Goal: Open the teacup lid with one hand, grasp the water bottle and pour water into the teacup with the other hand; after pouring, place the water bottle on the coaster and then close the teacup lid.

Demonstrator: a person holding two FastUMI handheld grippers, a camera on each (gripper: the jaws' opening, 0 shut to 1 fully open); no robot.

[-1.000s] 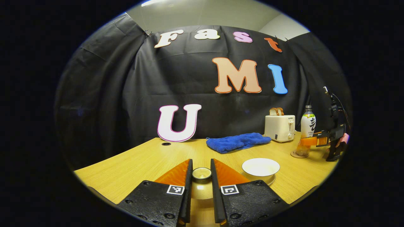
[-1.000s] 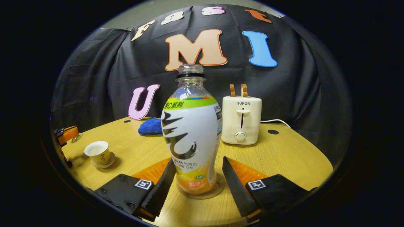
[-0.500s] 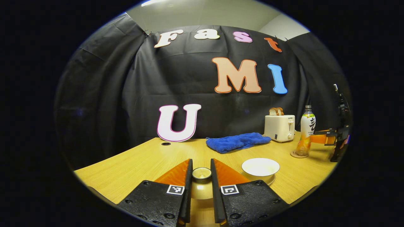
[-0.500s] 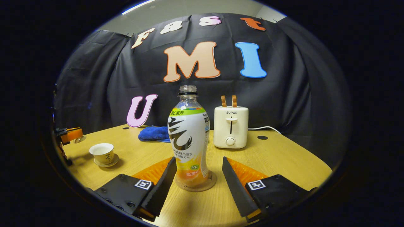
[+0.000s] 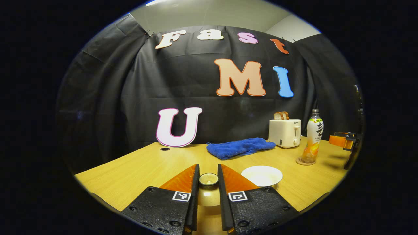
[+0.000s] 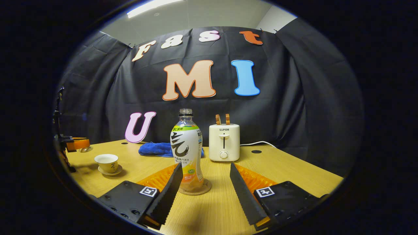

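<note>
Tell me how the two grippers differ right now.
The left gripper is shut on the teacup lid, held beside the open teacup; the right gripper is open and holds nothing. The water bottle stands on its coaster beyond the right gripper's fingertips, untouched. Both grippers are low over the wooden table.

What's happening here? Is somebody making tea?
Almost done! The water bottle stands upright on its coaster, and the right gripper is open with the bottle beyond its fingertips, not touching it. The left gripper is shut on the teacup lid, held up beside the teacup, which sits open on its saucer. The lid is not yet back on the cup. A toaster and a blue cloth sit at the back of the table.
</note>
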